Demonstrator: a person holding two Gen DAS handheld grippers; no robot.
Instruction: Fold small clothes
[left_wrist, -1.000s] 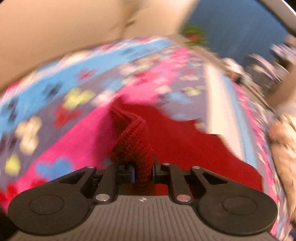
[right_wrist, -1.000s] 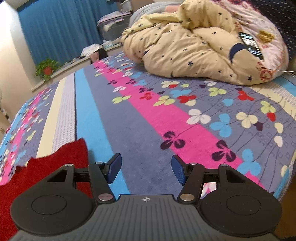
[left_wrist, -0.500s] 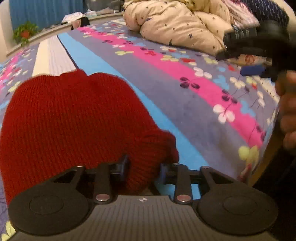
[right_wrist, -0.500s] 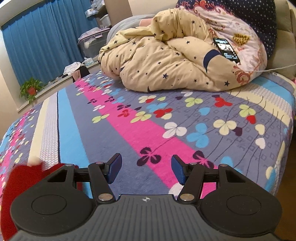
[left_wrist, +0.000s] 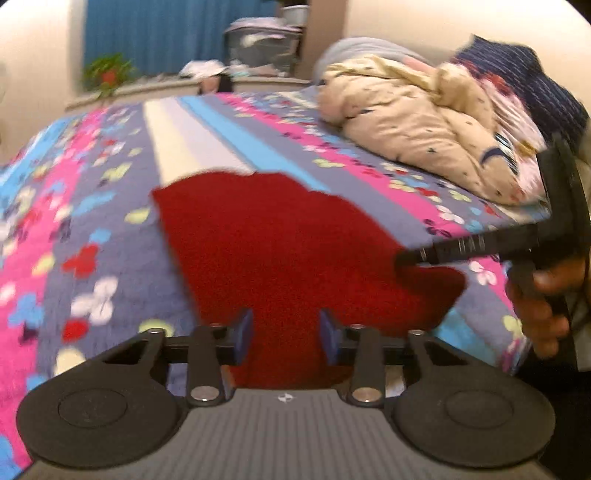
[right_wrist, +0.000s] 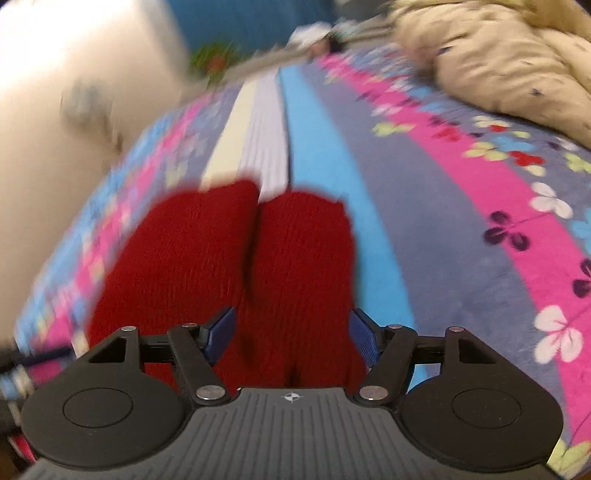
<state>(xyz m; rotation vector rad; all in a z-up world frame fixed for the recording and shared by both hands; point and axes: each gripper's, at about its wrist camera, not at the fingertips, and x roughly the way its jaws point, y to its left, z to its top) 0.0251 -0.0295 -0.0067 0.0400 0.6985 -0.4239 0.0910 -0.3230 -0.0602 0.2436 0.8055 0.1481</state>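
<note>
Red knit garment (left_wrist: 288, 251) flat on bedspread (left_wrist: 110, 229), two lobes; both hand-held grippers released.

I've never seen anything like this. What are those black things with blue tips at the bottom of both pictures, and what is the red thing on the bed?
There is no robot here. A person holds a hand-held pair of tongs in each hand, and each carries a wide-angle camera looking forward along its two fingers. So one picture comes from the left tongs and the other from the right tongs. The blue tips are the finger pads.

The red thing is a small knitted garment, lying on a bedspread with coloured stripes and flowers. A cream duvet is bundled at the far end.

Both tongs are open and hold nothing; the garment lies beneath them. In the left picture, the dark bar at the right edge is the other tongs, reaching toward the garment's edge, gripped by the person's hand.
</note>
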